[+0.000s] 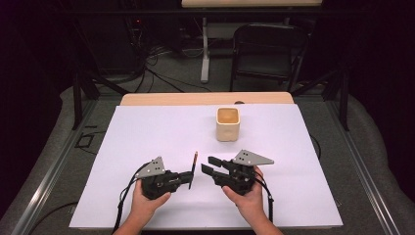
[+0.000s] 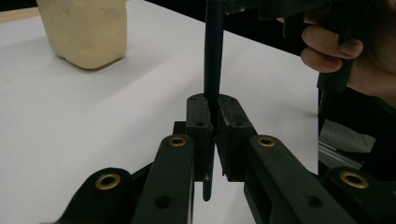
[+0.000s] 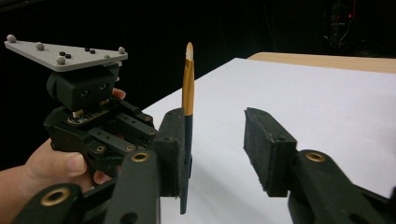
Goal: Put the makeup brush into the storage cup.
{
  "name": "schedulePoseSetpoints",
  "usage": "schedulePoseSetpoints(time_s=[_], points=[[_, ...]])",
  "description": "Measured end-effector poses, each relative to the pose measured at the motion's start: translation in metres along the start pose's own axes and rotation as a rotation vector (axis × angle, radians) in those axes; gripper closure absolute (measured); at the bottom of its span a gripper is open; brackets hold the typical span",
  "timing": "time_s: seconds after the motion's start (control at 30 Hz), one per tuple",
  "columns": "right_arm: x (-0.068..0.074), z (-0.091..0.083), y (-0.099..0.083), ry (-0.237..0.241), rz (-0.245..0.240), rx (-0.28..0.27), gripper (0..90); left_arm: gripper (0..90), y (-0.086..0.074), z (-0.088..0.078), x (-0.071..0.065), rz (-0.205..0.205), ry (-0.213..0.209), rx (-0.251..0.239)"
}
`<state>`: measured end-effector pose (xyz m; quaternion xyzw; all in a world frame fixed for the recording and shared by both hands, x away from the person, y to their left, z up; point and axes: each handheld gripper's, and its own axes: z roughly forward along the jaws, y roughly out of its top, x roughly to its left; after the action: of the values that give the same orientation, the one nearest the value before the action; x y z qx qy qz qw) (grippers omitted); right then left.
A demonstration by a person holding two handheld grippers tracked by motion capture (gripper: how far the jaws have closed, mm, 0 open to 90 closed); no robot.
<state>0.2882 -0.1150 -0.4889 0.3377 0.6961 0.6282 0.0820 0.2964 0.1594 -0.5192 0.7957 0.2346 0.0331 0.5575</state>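
Brush in my left gripper, cup not reached

My left gripper [image 1: 190, 178] is clamped tight on the thin paintbrush with a dark handle, gold ferrule and pale tip [image 1: 194, 168], gripping it low on the handle so it stands nearly upright above the white sheet covering the table [image 1: 147, 127]. My right gripper [image 1: 209, 165] has its jaws spread wide and holds nothing; it sits just beside the brush, which stands against one of its pads [image 3: 170, 149] in the right gripper view. The square cream ceramic cup [image 1: 228, 124] waits farther back, well apart from both tools. As I judge it, the pick-up is done; what is left is either a handover or carrying the brush to the cup
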Motion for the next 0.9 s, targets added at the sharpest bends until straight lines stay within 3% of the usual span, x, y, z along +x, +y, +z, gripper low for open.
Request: schedulePoseSetpoints(time_s=[0.5,0.9], points=[[0.0041,0.0061,-0.0045,0.030,0.000,0.031,70.6,83.9,-0.0011,0.0039,-0.0024,0.000,-0.012,0.009],[0.0055,0.0078,-0.0058,0.037,0.017,0.029,71.0,84.0,-0.0024,0.0083,-0.0055,0.007,-0.021,0.015]])
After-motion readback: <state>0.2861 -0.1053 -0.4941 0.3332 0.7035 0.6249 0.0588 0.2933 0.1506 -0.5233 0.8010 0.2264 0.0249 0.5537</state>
